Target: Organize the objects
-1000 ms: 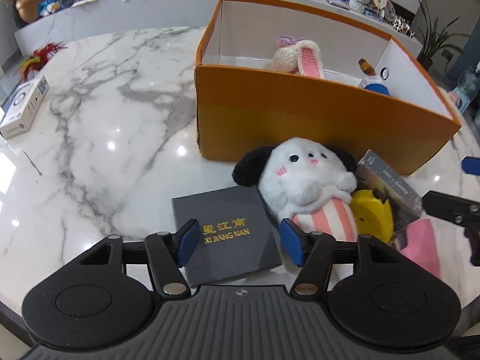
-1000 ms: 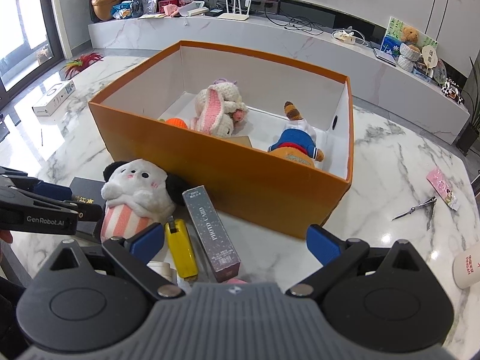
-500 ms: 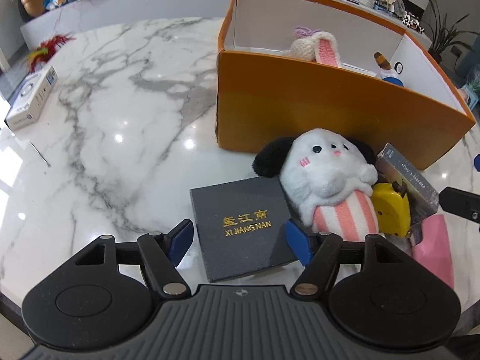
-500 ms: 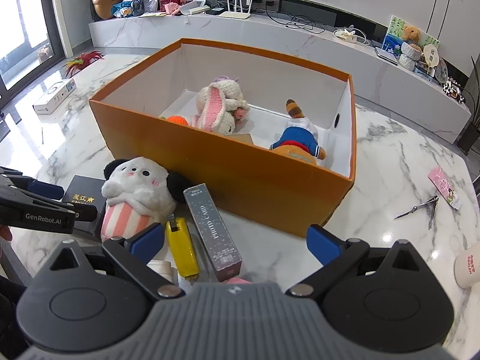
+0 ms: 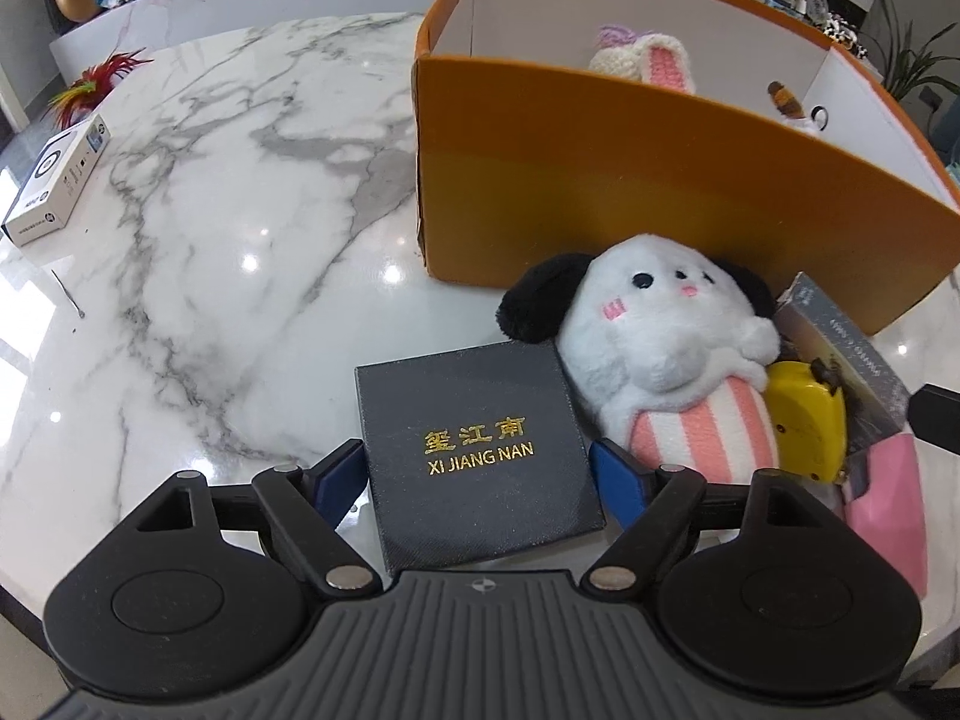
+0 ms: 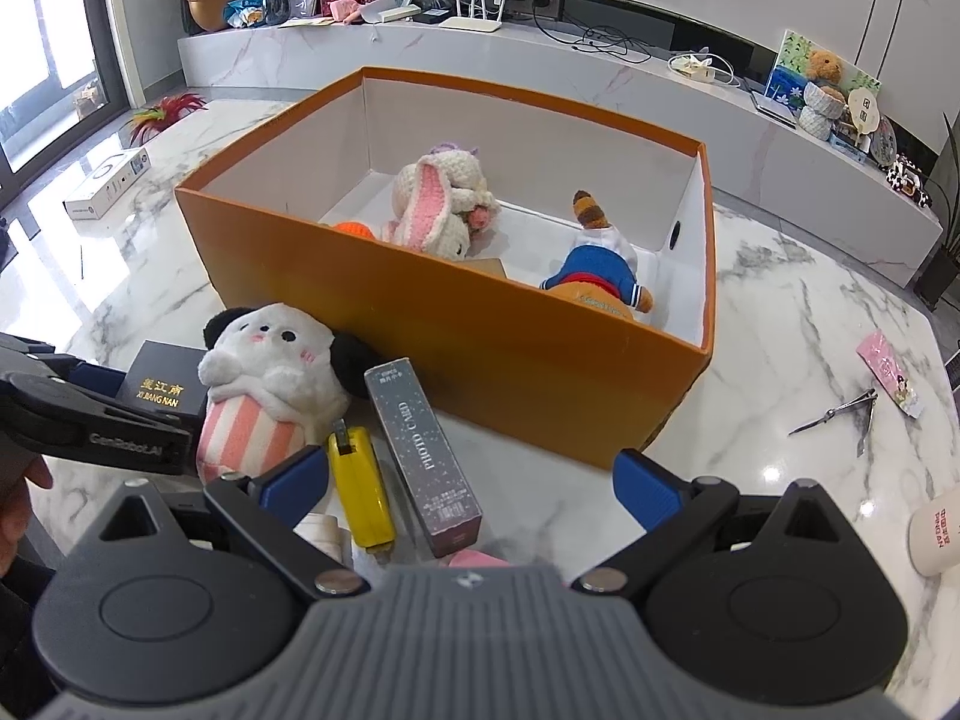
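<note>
L gripper [image 5: 480, 471] jaws just opening, straddling dark box [image 5: 474, 450], not gripping.

We see the left gripper [image 5: 480, 474] closer to the dark box [image 5: 477, 456], its jaws just opened wider, now straddling the box.

Bright daylight, glare spots on glossy marble table [image 5: 198, 192], fisheye-bent edges.

Marble sideboard [image 6: 600, 81] (cluttered), bright window [image 6: 54, 60]
</note>
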A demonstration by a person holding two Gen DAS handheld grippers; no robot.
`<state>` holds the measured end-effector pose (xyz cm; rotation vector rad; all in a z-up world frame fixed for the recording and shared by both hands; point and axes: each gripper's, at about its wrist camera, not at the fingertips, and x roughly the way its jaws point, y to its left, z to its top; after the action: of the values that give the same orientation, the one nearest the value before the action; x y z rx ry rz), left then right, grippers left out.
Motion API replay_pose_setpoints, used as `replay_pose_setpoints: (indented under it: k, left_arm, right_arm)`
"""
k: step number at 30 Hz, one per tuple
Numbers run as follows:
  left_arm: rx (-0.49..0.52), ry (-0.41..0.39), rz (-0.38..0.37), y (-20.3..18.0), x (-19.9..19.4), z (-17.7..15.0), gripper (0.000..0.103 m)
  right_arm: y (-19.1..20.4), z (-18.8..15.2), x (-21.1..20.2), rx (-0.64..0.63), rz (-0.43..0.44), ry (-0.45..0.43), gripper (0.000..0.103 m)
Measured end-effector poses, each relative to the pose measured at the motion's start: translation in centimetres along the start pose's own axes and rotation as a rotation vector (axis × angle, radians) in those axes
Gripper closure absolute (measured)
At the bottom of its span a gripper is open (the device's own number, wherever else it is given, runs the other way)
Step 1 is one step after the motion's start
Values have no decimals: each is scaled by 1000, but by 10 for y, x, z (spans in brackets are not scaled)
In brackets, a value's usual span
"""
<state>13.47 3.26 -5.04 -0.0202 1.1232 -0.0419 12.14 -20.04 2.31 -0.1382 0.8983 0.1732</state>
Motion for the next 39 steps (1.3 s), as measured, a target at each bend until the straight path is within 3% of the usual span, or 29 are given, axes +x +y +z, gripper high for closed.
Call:
replay_pose_setpoints:
  k: [11,19,28,32,39]
  left_arm:
    - [20,7,23,0,10,-3,8]
    - [21,6,30,2,10,-3,8]
    - [30,2,27,2,10,-4,7]
    - [34,1,26,3,11,-3,7]
    - [42,-3,24,3,12,-3,5]
  right_arm:
    - [-6,-2,16,7,31,19,2]
    - [-35,3,17,185,121,-33,4]
    - [-26,11,43,217,136,10,13]
    - [-21,11,56,213,140,39,26]
    - [-17,12,78,235,142,80,34]
